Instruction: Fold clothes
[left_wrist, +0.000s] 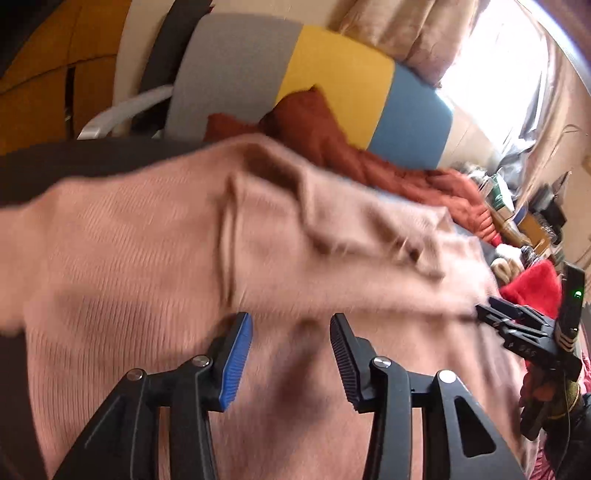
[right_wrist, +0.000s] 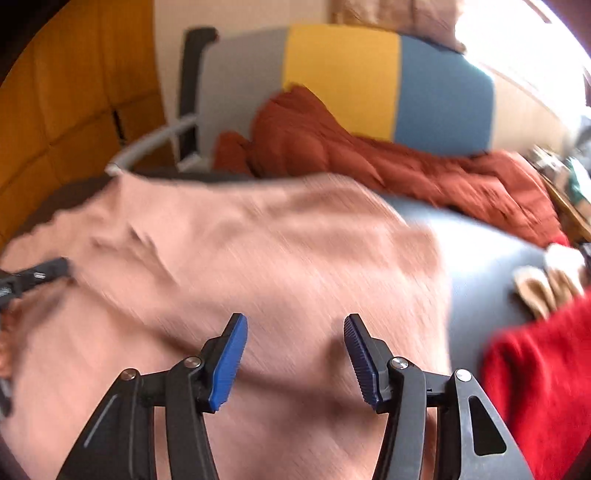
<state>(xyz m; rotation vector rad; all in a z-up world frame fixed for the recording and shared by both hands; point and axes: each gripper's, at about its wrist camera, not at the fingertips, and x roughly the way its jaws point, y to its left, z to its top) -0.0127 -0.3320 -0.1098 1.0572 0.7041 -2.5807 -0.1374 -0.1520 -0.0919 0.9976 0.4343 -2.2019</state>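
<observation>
A pink ribbed knit garment (left_wrist: 155, 236) is spread across a dark surface (left_wrist: 74, 162) and fills most of both wrist views. Its fabric is marked by fine ribs, and a raised fold with a shadowed hollow is seen near its middle in the left wrist view. In the right wrist view the same garment (right_wrist: 258, 251) is blurred, with shallow creases towards its left side and a fairly straight right edge lying on the grey-blue part of the surface (right_wrist: 476, 258).

The left gripper (left_wrist: 291, 360) is held over the near part of the garment with its jaws set well apart; nothing is gripped between the blue pads. The right gripper (right_wrist: 295, 362) is likewise spread wide above the cloth, with nothing caught between its fingers. In the left wrist view the right gripper (left_wrist: 517, 328) is seen from the side at the garment's right edge; whether cloth is touched there cannot be told.

Behind the garment a rust-coloured garment (right_wrist: 369, 162) is heaped against a cushion banded in grey, yellow and blue (right_wrist: 343, 77). A red garment (right_wrist: 539, 387) lies to the right, beside a pale beige item (right_wrist: 535, 291). Orange-brown panelling (right_wrist: 74, 110) is seen at the left.
</observation>
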